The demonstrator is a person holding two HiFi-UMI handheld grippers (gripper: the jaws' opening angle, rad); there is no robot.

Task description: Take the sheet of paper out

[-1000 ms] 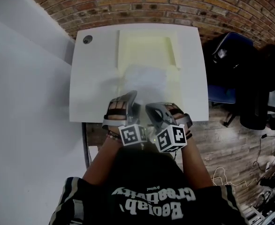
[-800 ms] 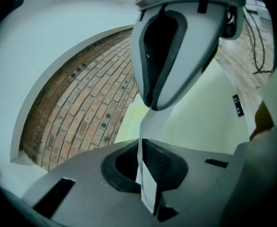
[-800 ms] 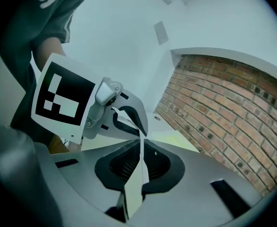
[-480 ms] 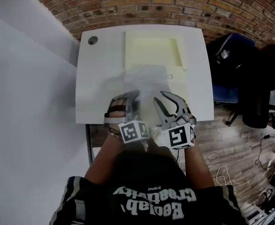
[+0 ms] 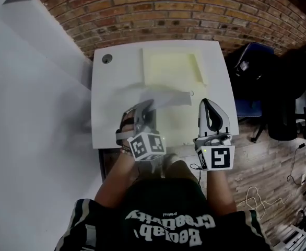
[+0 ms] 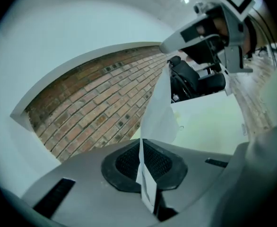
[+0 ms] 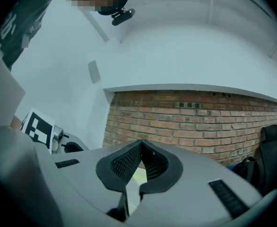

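My left gripper point(image 6: 141, 148) clamps the sheet of paper point(image 6: 160, 112), its far edge blurred beyond the jaws; my right gripper point(image 7: 141, 145) has just closed on nothing.

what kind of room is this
Probably an office or lab workspace. A white desk stands against a bare brick wall, a dark office chair sits beside it, and loose cables trail across the wooden floor.

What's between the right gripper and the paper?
Only the flat yellow folder, in the head view; the shut right gripper is clear of the paper the left gripper holds.
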